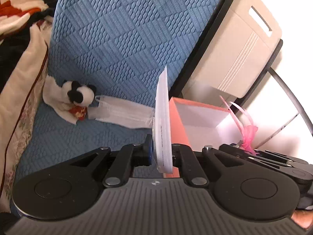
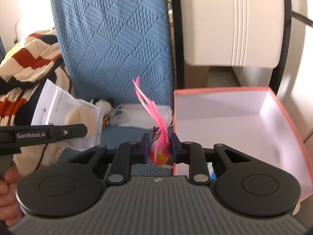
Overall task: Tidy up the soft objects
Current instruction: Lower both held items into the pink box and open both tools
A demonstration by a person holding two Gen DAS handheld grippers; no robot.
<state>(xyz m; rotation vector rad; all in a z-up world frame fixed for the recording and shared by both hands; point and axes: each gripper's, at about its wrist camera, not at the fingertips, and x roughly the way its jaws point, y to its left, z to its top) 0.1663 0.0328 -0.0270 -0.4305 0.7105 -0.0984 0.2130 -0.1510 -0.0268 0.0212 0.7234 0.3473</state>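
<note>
Blue quilted sofa seat (image 1: pixel 64 137) and matching upright back cushion (image 1: pixel 125 29), bright daylight washing out the right of both views. At the seat's left edge: bundled bedding, striped red, cream and black (image 2: pixel 29 58) over a floral cream piece (image 1: pixel 21 117). Against the foot of the back cushion, small panda plush (image 1: pixel 78 96) lying on white cloth, a white face mask (image 1: pixel 121 113) flat beside it, long axis along the cushion's foot toward the seat's right edge. Left gripper (image 1: pixel 158 152) with jaws pinched shut on a flat white packet (image 1: pixel 163 125), seen edge-on in its own camera, long axis running up and away from the jaws; in the right wrist view the packet's broad face shows, with a round beige pad inside, print too small to read. Right gripper (image 2: pixel 161 148) with jaws narrow, clamped on a pink feathered toy (image 2: pixel 160 152), round base between the pads, feathers pointing up and slightly left. At the seat's right edge, open coral-rimmed box (image 2: pixel 289 117) with white interior, near corner cut off by the gripper body. Beyond the right edge, beige plastic cabinet (image 1: pixel 238 49) behind a black frame, top cropped. Bare fingers (image 2: pixel 7 186) partly visible at the far left of the right wrist view.
</note>
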